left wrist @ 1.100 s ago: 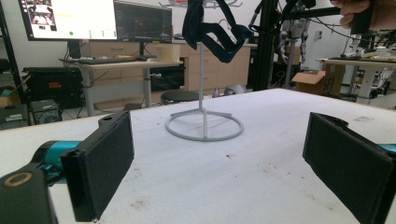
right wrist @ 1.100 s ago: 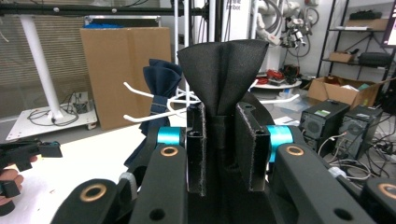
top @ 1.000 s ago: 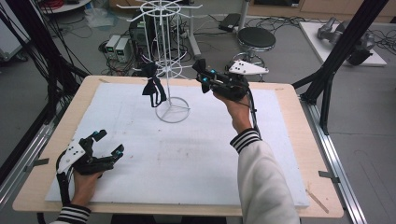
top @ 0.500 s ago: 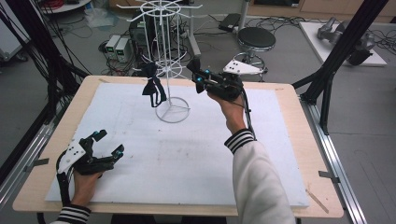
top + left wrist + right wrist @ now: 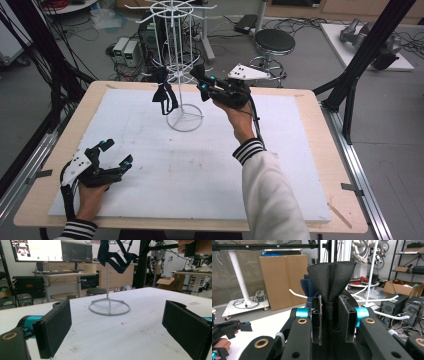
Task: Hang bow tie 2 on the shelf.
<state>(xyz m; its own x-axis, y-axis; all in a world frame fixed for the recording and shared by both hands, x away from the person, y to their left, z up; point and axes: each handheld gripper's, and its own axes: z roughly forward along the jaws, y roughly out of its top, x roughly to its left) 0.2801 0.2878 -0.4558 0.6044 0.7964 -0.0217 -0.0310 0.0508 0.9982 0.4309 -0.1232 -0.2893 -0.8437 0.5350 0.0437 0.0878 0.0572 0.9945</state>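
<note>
We see the counter [image 5: 300, 150] covered with a white sheet, and a white wire rack [image 5: 181, 60] standing on its ring base toward the far side. A dark cloth [image 5: 164, 95] hangs from one of the rack's arms, above the sheet and just left of the pole.

Our right tongs [image 5: 202, 86] are raised over the far middle of the counter, just right of the rack's pole, pointing toward it. In the right gripper view the two jaws are clamped on a black cloth [image 5: 331, 280], whose pinched neck sits between the pads while the rest fans upward above them. Behind it we see a dark blue cloth on the rack.

Our left tongs [image 5: 114, 154] rest low near the front left corner of the counter, well apart from the rack. Their jaws stand wide apart with nothing between them; in the left gripper view the rack's ring base [image 5: 109, 307] lies beyond them on the sheet.
</note>
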